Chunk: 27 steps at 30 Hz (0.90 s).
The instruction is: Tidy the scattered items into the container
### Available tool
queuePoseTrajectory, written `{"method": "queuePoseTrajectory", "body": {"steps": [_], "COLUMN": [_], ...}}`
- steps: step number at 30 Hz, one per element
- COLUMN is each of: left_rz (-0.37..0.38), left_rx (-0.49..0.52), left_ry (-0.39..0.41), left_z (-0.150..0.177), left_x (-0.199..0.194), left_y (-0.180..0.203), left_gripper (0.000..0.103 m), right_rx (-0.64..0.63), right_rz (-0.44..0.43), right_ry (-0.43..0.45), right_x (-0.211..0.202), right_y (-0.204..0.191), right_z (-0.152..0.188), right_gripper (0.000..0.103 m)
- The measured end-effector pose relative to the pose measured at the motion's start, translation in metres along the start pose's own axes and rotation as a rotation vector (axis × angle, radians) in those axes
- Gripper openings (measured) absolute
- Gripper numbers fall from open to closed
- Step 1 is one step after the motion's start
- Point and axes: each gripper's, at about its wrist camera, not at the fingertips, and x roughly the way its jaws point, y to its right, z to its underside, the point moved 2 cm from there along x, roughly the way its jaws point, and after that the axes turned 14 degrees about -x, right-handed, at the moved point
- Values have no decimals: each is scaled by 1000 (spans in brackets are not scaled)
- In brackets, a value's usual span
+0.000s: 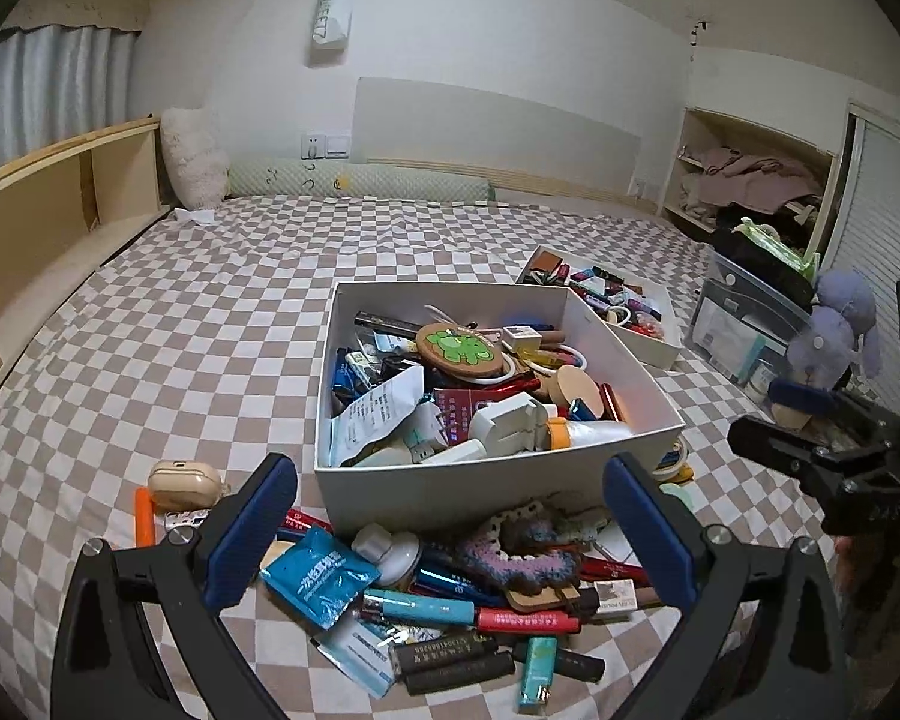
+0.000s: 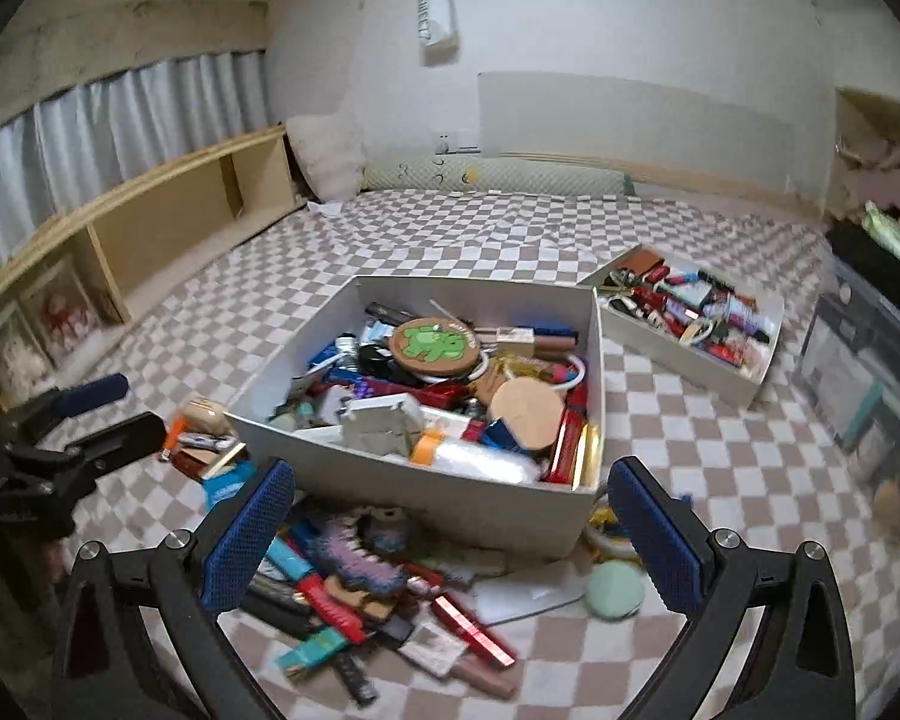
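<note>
While both grippers gape empty, scattered items (image 1: 462, 600) lie between left gripper (image 1: 450, 522) fingers.

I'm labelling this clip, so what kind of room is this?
Most likely a bedroom: the work happens on a bed with a checkered sheet, a long bolster pillow lies against the wall, and an open shelf holds piled clothes.
</note>
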Motion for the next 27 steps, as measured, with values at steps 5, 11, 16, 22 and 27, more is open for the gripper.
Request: {"method": "queuePoseTrajectory", "body": {"steps": [5, 11, 16, 22, 27], "left_rz": [-20, -28, -21, -14, -12], "left_rx": [14, 25, 39, 56, 64], "left_ry": [11, 26, 39, 51, 53], "left_z": [9, 22, 28, 35, 43], "left_x": [-11, -29, -46, -64, -76], "left_y": [3, 9, 14, 20, 23], "left_gripper": [102, 102, 102, 102, 102], "right_rx": [14, 39, 47, 46, 49], "right_rz": [36, 53, 70, 78, 78], "right_ry": [9, 36, 57, 68, 76], "right_x": [-16, -41, -61, -79, -89], "right_y": [-10, -19, -24, -30, -36], "right_z": [11, 22, 31, 39, 47], "right_gripper": [103, 103, 103, 103, 103]}}
